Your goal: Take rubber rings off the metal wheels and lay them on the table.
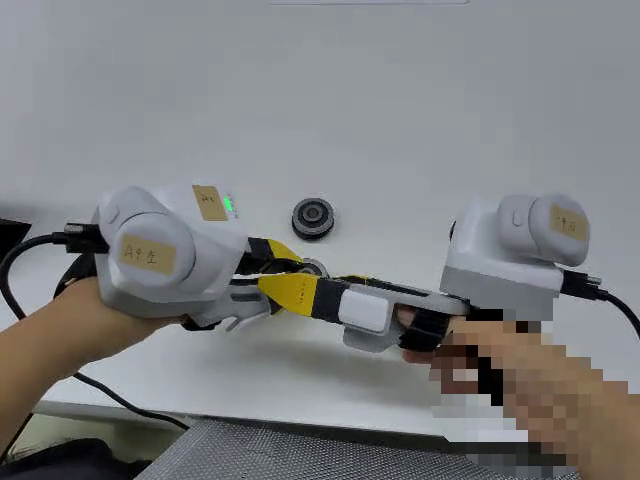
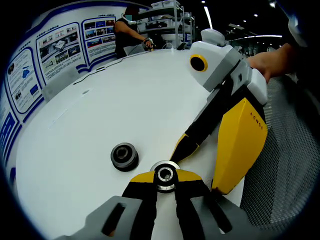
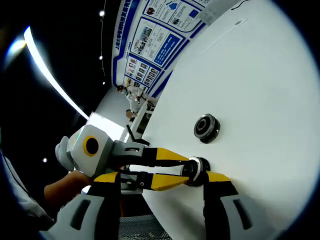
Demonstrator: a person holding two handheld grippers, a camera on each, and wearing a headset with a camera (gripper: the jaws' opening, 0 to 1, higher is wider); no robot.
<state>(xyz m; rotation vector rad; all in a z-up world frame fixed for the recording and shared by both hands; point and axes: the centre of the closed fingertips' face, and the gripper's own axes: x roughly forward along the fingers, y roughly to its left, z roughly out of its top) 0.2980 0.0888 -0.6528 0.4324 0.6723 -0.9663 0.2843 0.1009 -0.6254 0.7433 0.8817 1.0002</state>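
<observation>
A small metal wheel (image 2: pixel 165 176) sits between the yellow tips of my left gripper (image 2: pixel 165 181), which is shut on it above the table. My right gripper (image 3: pixel 197 176) comes in from the opposite side. Its two jaws press on the black rubber ring (image 3: pixel 193 170) around that same wheel (image 3: pixel 201 168). In the head view both grippers meet at the wheel (image 1: pixel 312 268) near the table's front edge. A second wheel (image 1: pixel 313 217) with its black ring on lies flat on the table just beyond them, also seen as the wheel (image 2: pixel 124 156) and the wheel (image 3: pixel 206 127).
The white table (image 1: pixel 400 120) stretches far behind the wheels. Its front edge (image 1: pixel 300 412) runs just below my hands, with grey mesh flooring beneath. A black cable (image 1: pixel 40 245) trails from the left gripper. Poster boards and a person stand far beyond the table.
</observation>
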